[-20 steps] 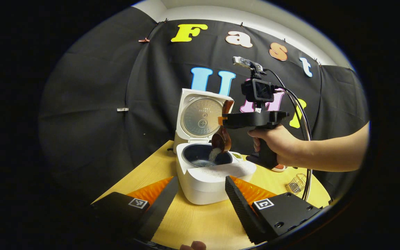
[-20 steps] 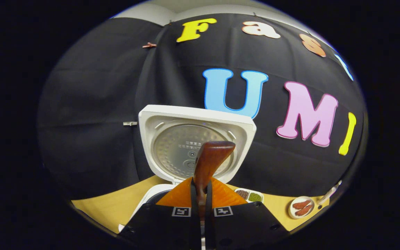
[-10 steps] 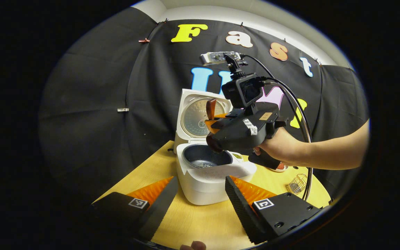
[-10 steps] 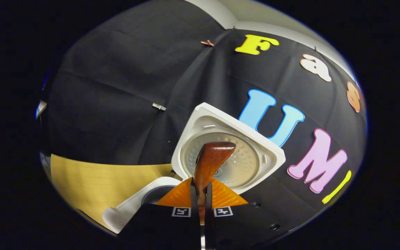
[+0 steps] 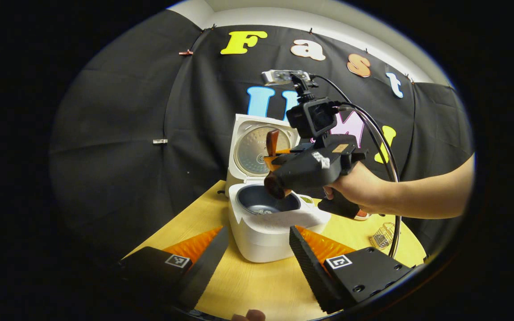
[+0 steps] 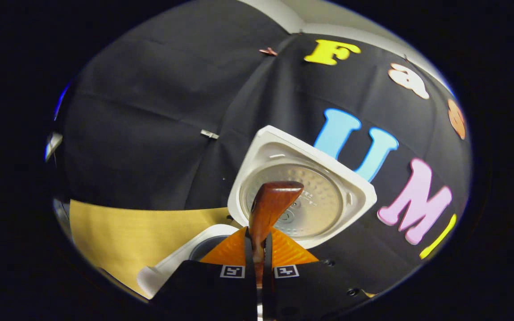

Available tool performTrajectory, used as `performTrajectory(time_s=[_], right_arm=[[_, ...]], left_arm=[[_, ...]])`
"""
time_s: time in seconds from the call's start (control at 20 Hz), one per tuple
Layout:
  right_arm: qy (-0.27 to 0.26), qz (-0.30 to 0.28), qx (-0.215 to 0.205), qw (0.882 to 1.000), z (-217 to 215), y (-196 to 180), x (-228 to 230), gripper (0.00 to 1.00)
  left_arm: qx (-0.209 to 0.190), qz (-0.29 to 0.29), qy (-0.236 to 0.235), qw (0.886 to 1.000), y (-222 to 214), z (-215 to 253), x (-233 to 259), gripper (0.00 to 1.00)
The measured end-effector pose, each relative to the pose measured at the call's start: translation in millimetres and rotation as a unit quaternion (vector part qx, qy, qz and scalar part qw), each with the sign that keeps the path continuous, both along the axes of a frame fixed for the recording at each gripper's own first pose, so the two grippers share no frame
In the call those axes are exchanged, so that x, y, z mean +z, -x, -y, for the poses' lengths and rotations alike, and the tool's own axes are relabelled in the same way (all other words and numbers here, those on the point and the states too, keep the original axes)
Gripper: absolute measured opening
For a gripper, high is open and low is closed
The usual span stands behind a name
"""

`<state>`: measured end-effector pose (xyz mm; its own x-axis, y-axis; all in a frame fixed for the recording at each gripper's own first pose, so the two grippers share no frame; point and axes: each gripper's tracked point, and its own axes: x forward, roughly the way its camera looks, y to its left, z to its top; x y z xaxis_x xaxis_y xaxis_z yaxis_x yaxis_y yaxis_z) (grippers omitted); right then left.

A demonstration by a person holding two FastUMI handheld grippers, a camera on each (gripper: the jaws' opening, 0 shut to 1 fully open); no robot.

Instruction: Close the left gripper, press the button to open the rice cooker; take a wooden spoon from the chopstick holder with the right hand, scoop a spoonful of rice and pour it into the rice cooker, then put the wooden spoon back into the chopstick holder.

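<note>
Rolled sideways since pouring: right gripper [image 6: 259, 249] clenched on wooden spoon [image 6: 271, 205] | above open rice cooker [image 5: 269, 223] at table's [image 5: 257, 281] middle | left gripper [image 5: 257, 263] fingers spread, nothing held

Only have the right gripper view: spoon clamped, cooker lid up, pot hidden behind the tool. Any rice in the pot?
Observer: Yes. The left gripper view shows a small scatter of rice on the bottom of the inner pot.
Operator: Where's the spoon's bowl end?
Observer: The wooden spoon runs down through the right tool; its bowl end hangs below the tool, above the pot's right side and clear of the rim.
Operator: Left tool?
Observer: The left tool is open, with its fingers spread in front of the rice cooker and not touching it.
</note>
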<state>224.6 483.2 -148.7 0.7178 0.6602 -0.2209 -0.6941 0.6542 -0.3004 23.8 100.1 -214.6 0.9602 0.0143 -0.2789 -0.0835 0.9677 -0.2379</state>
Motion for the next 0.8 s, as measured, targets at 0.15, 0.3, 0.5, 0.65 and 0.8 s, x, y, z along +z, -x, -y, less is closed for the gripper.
performTrajectory(time_s=[0.15, 0.3, 0.5, 0.65, 0.8], right_arm=[[-0.077, -0.086, -0.054, 0.992, 19, -19, 2, 0.09], [-0.163, -0.173, -0.099, 0.966, 43, -34, 4, 0.09], [-0.266, -0.254, -0.142, 0.919, 80, -46, 13, 0.09], [-0.34, -0.285, -0.157, 0.882, 114, -48, 34, 0.13], [-0.394, -0.286, -0.164, 0.858, 152, -47, 63, 0.09]], left_arm=[[0.0, 0.002, -0.003, 1.0, -1, 4, 3, 0.95], [-0.003, 0.005, -0.006, 1.0, 0, 10, 7, 0.95], [-0.012, 0.007, -0.015, 1.0, -1, 20, 12, 0.95], [-0.023, 0.006, -0.025, 0.999, -3, 32, 16, 0.95], [-0.028, 0.01, -0.024, 0.999, -6, 39, 23, 0.95]])
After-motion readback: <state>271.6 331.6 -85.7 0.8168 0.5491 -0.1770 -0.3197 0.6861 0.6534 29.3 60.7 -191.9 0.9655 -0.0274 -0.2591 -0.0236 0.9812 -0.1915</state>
